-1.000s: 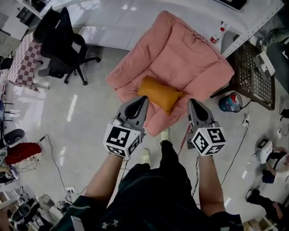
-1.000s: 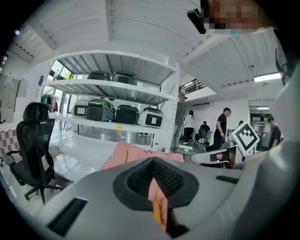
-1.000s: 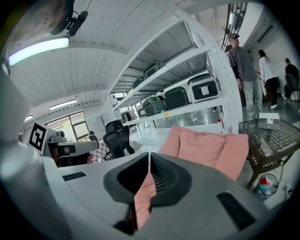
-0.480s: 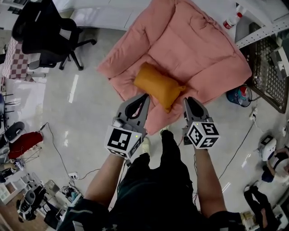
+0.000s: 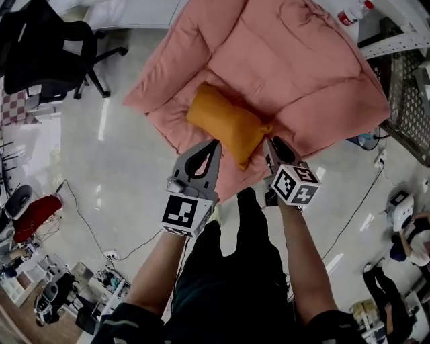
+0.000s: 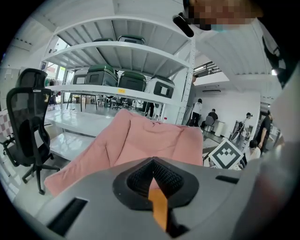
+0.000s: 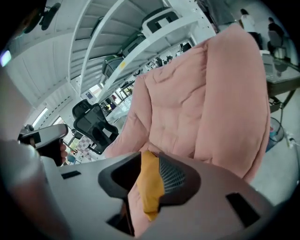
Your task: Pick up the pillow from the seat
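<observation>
An orange pillow (image 5: 222, 124) lies slantwise on the front of a pink padded seat (image 5: 295, 67) on the floor. My right gripper (image 5: 269, 142) is at the pillow's near right corner. Its jaws are opening, and in the right gripper view the pillow (image 7: 149, 185) shows between them with a dark gap on the left side. My left gripper (image 5: 215, 143) hovers just short of the pillow's near edge with its tips together. In the left gripper view a sliver of the pillow (image 6: 159, 208) shows below the tips, with the seat (image 6: 150, 136) behind.
A black office chair (image 5: 47, 54) stands left of the seat. A wire mesh rack (image 5: 410, 87) and a spray bottle (image 5: 353, 13) are at the right. Cables and a red object (image 5: 33, 225) lie on the floor at left. A white shelf unit (image 6: 117, 89) rises behind the seat.
Both grippers have come closer to the seat. The right gripper has reached the pillow's corner and its jaws have parted. The left gripper's jaws look the same.
</observation>
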Motion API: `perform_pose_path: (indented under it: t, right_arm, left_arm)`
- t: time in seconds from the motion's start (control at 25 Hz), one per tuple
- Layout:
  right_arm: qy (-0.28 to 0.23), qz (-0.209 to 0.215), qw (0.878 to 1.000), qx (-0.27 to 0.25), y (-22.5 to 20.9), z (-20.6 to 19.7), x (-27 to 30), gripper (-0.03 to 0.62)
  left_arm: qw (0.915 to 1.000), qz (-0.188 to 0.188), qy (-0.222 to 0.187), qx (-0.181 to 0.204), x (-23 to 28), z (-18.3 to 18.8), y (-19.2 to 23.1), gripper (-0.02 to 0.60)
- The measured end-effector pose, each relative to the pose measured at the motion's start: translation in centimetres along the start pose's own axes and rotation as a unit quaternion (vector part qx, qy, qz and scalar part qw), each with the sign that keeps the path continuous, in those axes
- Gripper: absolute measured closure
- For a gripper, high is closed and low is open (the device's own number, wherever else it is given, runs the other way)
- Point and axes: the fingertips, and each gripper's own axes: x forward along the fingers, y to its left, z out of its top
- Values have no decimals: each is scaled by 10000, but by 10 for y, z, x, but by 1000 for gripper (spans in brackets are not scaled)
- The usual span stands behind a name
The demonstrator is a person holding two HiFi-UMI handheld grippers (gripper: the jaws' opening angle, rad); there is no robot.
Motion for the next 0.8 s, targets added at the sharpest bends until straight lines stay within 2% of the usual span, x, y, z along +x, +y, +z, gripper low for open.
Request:
perform_pose_path:
  t: [0.2, 0.4, 0.6, 0.8]
  right_arm:
    - [317, -219, 9988, 316, -27, -22, 33, 468]
    - [561, -565, 9940, 751, -51, -35, 57, 404]
    - [673, -705, 9880, 1201, -67, -42, 74, 379]
    - [771, -795, 9845, 1360, -75, -48, 90, 347]
  left_arm:
    - [9999, -38, 131, -9, 32, -20, 1, 577]
    - [9996, 5, 276, -42, 53, -31, 11, 577]
    - [9994, 103, 320, -82, 56, -32, 18, 577]
    - [9986, 181, 464, -148, 55, -35, 27, 577]
